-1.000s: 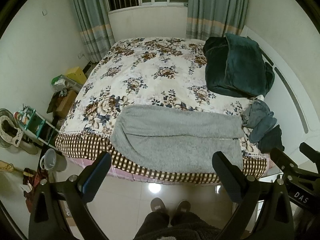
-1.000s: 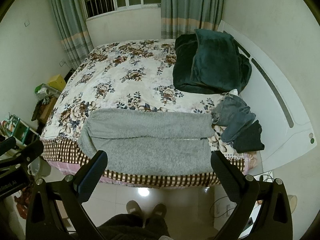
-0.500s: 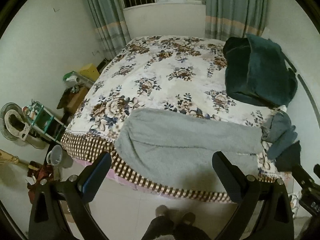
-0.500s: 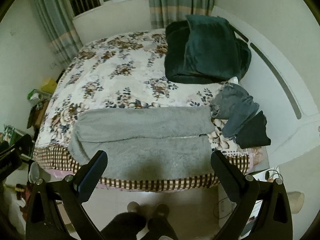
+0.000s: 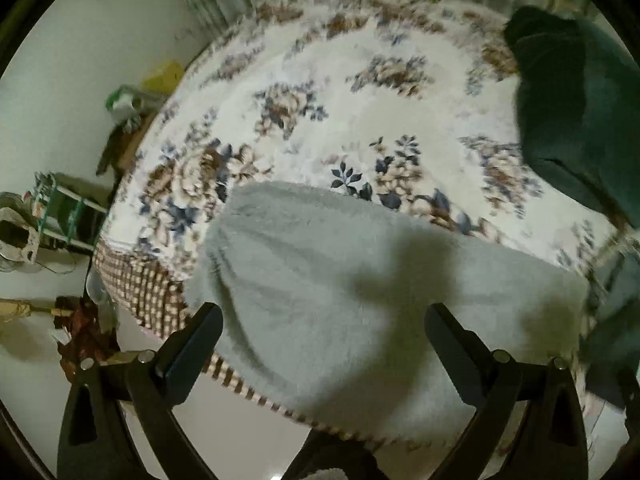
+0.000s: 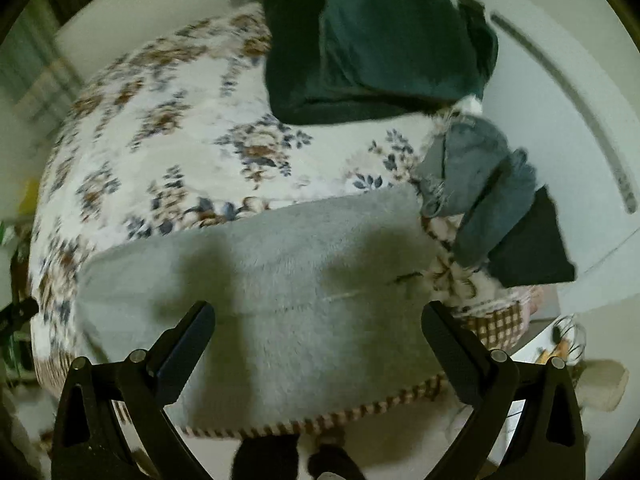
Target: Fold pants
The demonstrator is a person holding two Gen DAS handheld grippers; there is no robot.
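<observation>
I see the grey fleece pants spread along the bed's near edge, directly ahead of and below my left gripper and right gripper, both spread wide and empty. Dark green blanket lies beyond, darker clothes to the right. Motion blur smears details.

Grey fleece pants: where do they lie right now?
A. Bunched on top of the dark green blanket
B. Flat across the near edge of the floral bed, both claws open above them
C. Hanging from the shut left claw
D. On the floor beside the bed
B. The grey fleece pants lie spread along the near edge of the bed, with the left claw and right claw both open and empty.
</observation>
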